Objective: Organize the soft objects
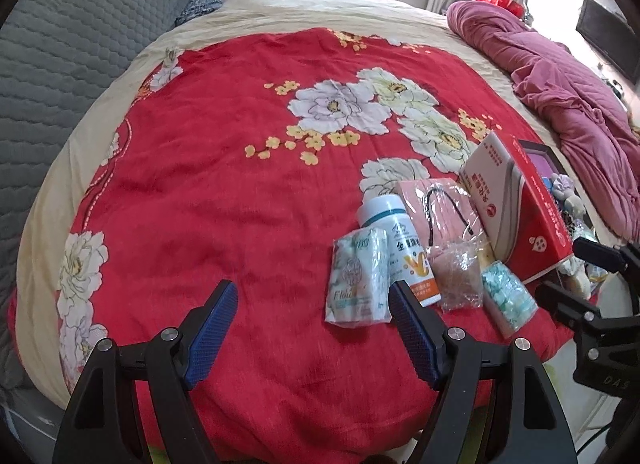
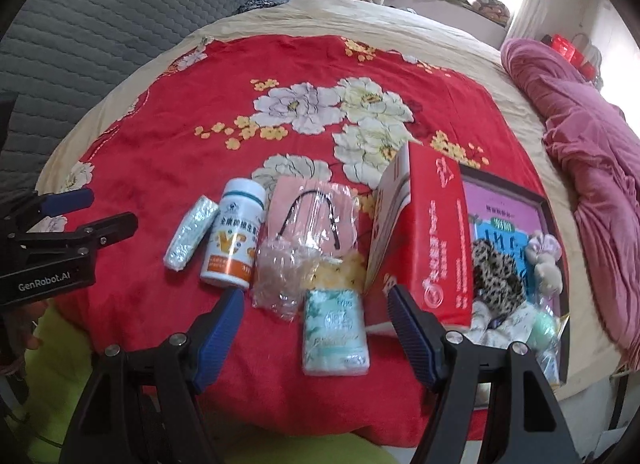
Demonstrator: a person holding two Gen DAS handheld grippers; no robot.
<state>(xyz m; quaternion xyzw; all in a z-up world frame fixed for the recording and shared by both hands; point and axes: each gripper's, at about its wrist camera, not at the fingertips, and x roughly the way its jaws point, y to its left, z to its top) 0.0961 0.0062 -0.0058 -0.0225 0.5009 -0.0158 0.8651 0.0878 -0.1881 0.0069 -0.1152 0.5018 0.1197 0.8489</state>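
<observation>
On the red flowered bedspread (image 2: 168, 136) lies a row of small items. A green-white tissue pack (image 2: 335, 334) lies below and between the tips of my right gripper (image 2: 314, 328), which is open and not touching it. A second tissue pack (image 1: 358, 280) lies just left of a white bottle (image 1: 400, 248); my left gripper (image 1: 312, 324) hovers open, the pack beyond its right fingertip. Behind are a pink mask pack (image 2: 308, 208) and a crinkly clear bag (image 2: 280, 272). Each gripper shows in the other's view: the left gripper (image 2: 108, 210) and the right gripper (image 1: 560, 270).
A red carton (image 2: 436, 232) stands right of the items. Beyond it a dark-rimmed box (image 2: 516, 194) holds a leopard-print cloth (image 2: 496, 268) and a plush toy (image 2: 546, 264). A crumpled pink quilt (image 1: 560, 76) lies at right, a grey quilted headboard (image 1: 80, 44) at left.
</observation>
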